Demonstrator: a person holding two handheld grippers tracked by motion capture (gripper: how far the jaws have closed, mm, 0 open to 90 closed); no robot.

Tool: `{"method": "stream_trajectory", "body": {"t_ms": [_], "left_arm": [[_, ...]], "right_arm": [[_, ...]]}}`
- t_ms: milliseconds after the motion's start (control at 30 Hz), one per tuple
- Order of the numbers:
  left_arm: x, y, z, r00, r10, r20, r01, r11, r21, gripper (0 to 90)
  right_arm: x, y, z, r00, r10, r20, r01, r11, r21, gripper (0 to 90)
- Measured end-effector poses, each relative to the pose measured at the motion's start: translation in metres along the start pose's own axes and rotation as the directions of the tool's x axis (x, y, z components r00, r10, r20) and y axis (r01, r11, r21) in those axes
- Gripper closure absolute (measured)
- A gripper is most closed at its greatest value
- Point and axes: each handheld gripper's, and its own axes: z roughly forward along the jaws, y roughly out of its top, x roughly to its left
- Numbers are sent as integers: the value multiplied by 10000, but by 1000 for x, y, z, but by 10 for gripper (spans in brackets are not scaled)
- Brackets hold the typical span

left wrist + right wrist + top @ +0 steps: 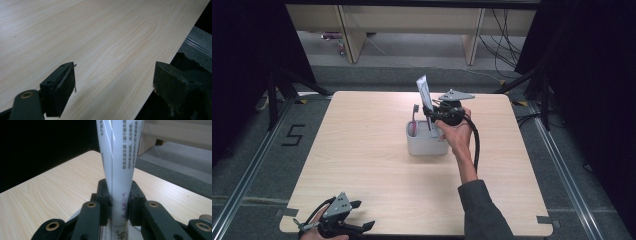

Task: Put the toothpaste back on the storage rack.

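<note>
We clamp the tube (117,170) upright in our right gripper (119,202) so it drops into the cup (426,144); our left gripper (113,85) rests open

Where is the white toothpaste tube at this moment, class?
In the high view the white toothpaste tube stands upright near the table's middle, clamped in the right tongs, its lower end inside the grey cup beside a toothbrush.

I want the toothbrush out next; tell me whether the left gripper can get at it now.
Probably not from there: the left gripper sits open at the near table edge, the toothbrush far across in the grey cup.
</note>
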Motion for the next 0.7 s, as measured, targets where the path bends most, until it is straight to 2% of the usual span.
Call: {"method": "stream_trajectory", "body": {"t_ms": [33,100,133,367,467,500,533,567,600,633,667,700], "left_arm": [[0,0,-1,10000,24,33,-24,9999,125,177],[0,0,-1,10000,18,-15,-18,10000,60,177],[0,1,-1,10000,19,30,-19,9999,107,176],[0,0,-1,9999,112,-16,-112,9999,117,177],[0,0,-1,10000,60,-56,-59,9999,98,177],[0,0,-1,10000,80,-45,-79,9999,100,177],[1,0,-1,9999,122,7,-122,9998,139,177],[0,0,-1,9999,126,-6,-126,9998,132,177],[0,0,-1,9999,122,-64,-121,9999,104,177],[0,0,-1,9999,123,-60,-123,9999,106,177],[0,0,-1,9999,132,-55,-131,9999,99,177],[0,0,-1,9999,121,-56,-121,9999,103,177]], "right_arm": [[0,-1,2,9999,98,-121,-99,9999,-37,755],[1,-1,2,9997,237,-17,-237,9997,72,755],[0,-1,3,9999,121,17,-121,9999,44,755],[1,-4,7,9998,183,85,-184,9998,78,755],[-1,-5,9,10000,-39,15,39,10000,76,754],[0,-6,9,9998,170,55,-170,9998,80,754],[0,-7,9,9999,112,-56,-112,9999,131,754],[-1,-8,9,10000,-16,52,15,9999,147,754],[-1,-9,10,9999,93,104,-95,9999,144,754],[-2,-11,11,9999,122,-42,-122,9999,88,754],[0,-12,10,9990,455,11,-455,9988,203,754],[-3,-14,11,10000,44,66,-45,9998,177,754]]}}
